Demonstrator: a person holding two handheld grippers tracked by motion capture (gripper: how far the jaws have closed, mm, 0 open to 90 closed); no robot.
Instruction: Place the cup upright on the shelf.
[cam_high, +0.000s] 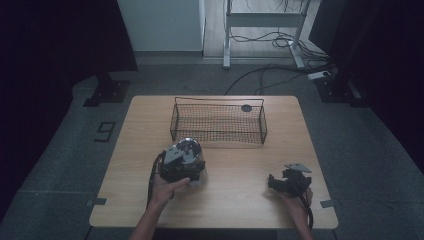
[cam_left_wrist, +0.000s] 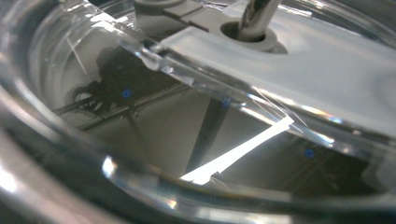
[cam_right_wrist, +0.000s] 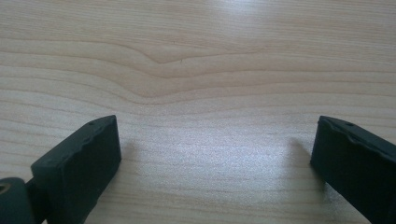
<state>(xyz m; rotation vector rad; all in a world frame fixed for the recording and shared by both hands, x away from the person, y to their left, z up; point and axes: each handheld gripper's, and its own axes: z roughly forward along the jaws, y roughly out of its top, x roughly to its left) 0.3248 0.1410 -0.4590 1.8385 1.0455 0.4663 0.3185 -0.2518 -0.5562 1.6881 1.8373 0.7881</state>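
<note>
The clear glass vessel (cam_high: 189, 150) sits left of the desk's (cam_high: 240, 187) middle, just in front of the wire basket (cam_high: 218, 121), with the left tool (cam_high: 181, 161) at it; whether its jaws grip I cannot tell. I'd lift it slowly and level over the basket's near rim. The left gripper view adds the rim (cam_left_wrist: 140, 186) and a metal stem (cam_left_wrist: 254, 18); the right tool (cam_right_wrist: 212, 158) gapes wide over bare wood near the right front corner.
</note>
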